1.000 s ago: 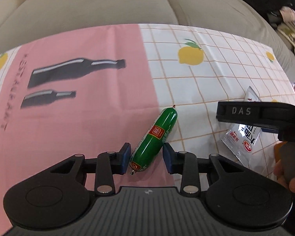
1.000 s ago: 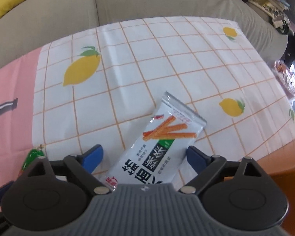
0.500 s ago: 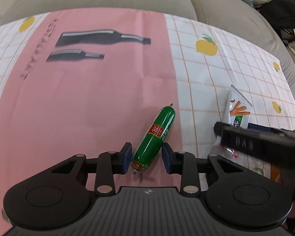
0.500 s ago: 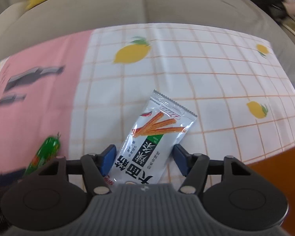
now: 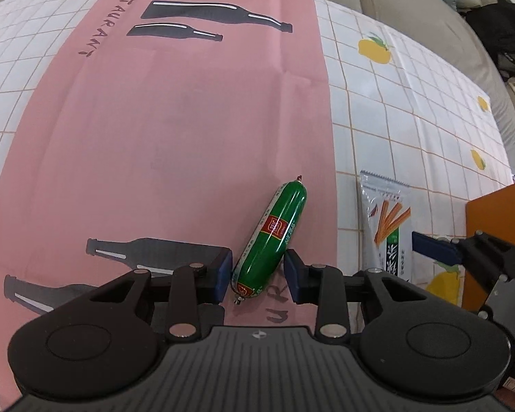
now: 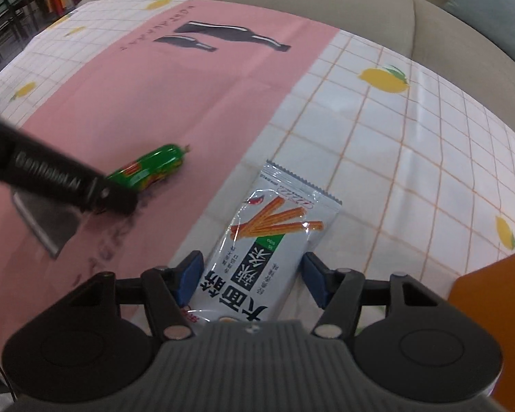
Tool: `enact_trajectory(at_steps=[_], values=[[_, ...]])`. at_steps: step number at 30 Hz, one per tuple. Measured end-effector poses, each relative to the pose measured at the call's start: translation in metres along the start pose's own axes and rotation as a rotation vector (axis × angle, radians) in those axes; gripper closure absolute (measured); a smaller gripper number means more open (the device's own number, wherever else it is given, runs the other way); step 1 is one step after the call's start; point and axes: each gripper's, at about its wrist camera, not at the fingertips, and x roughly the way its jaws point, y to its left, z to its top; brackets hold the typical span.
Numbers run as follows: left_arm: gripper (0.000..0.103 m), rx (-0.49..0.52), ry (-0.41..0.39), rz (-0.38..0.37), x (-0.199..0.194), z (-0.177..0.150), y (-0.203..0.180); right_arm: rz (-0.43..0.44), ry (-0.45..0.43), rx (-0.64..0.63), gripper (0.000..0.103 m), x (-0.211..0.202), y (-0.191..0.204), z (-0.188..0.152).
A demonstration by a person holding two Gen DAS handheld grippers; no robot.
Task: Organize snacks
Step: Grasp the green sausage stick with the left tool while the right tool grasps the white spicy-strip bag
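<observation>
So on the tablecloth (image 5: 189,144) there's one green sausage (image 5: 274,237) and one silver snack packet (image 6: 257,257) just to its right. Two grippers, left (image 5: 257,271) and right (image 6: 247,281). Printed on the cloth: four dark bottles, two far, two near left.

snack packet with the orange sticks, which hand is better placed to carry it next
Right. The right gripper has its fingers on both sides of the snack packet, while the left gripper is already closed on the green sausage.
</observation>
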Motion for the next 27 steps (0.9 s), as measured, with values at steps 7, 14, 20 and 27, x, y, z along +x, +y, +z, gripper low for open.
enact_trajectory(at_steps=[7, 14, 20, 27], values=[[0.044, 0.028, -0.055, -0.071, -0.001, -0.006, 0.006, -0.024, -0.043, 0.225, 0.024, -0.005, -0.009, -0.016], [0.044, 0.119, -0.058, -0.006, 0.001, -0.007, -0.010, -0.102, -0.094, 0.369, 0.022, -0.004, -0.003, -0.020], [0.051, 0.140, -0.076, 0.062, 0.004, -0.012, -0.023, -0.219, -0.117, 0.359, 0.024, 0.001, 0.019, -0.020], [0.074, 0.119, -0.137, 0.086, 0.002, -0.023, -0.028, -0.232, -0.169, 0.372, 0.054, -0.005, 0.019, -0.026]])
